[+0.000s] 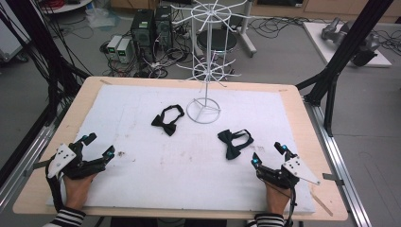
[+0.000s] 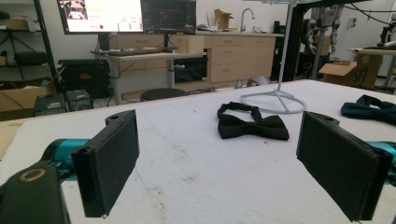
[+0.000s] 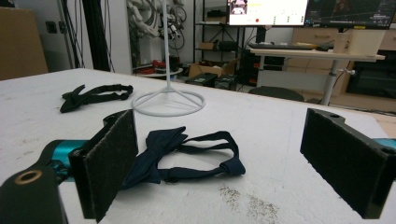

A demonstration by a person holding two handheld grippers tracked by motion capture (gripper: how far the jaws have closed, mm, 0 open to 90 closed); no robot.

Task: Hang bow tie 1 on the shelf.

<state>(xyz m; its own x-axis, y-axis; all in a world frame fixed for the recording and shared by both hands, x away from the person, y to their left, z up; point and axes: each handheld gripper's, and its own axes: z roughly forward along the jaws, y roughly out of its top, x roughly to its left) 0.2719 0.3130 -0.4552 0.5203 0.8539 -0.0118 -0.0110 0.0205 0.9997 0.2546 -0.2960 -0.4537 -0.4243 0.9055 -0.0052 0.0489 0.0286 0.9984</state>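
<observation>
Two bow ties lie on the white mat [image 1: 156,165]. A black bow tie [image 1: 168,119] [image 2: 252,123] [image 3: 93,96] lies left of the white wire rack's round base [image 1: 204,110] [image 2: 274,100] [image 3: 169,102]. A dark navy bow tie [image 1: 234,142] [image 3: 182,156] [image 2: 369,109] lies right of the base. My left gripper [image 1: 98,146] [image 2: 233,168] rests open at the mat's near left, nothing between its jaws. My right gripper [image 1: 268,154] [image 3: 229,168] rests open at the near right, just short of the navy bow tie.
The tall white wire rack [image 1: 210,42] with hook arms stands at the table's far middle. Wooden table edge [image 1: 47,189] borders the mat. Black frame posts [image 1: 340,56] stand at the right, and computers and cables [image 1: 151,33] lie on the floor beyond.
</observation>
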